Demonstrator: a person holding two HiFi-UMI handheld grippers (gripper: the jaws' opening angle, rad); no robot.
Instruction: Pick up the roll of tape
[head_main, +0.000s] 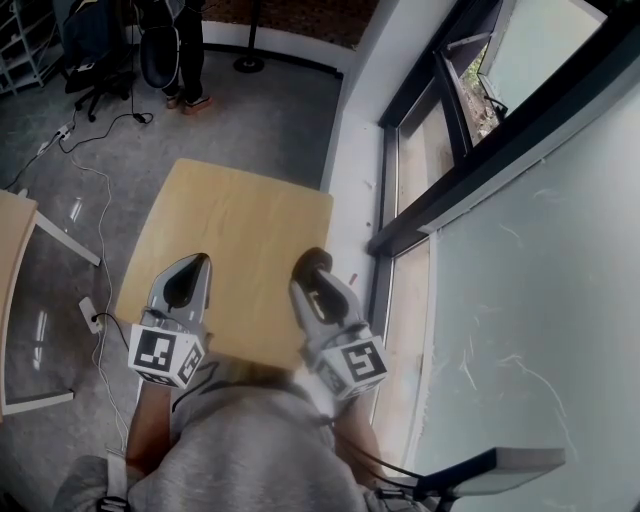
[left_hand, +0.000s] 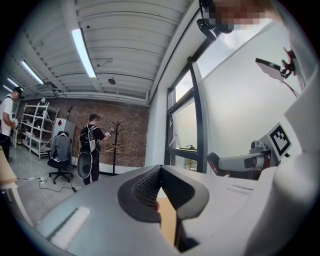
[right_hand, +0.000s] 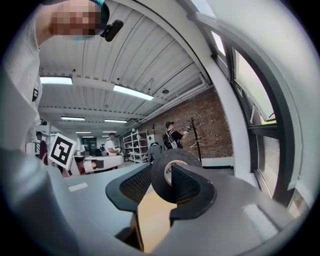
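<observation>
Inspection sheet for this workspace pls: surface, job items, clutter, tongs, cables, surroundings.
surface: wooden table, top bare.
job's things: black tape roll, upright, held above the table.
clutter: nothing seen.
grippers: right tongs shut on the tape roll; left tongs shut, empty.
cables: white cables and a power strip on the floor left of the table.
surroundings: window to the right; person standing beyond the table.

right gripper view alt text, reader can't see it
The right gripper holds a black roll of tape upright between its jaws, over a wooden table. Behind are a brick wall, people and a window at right.
</observation>
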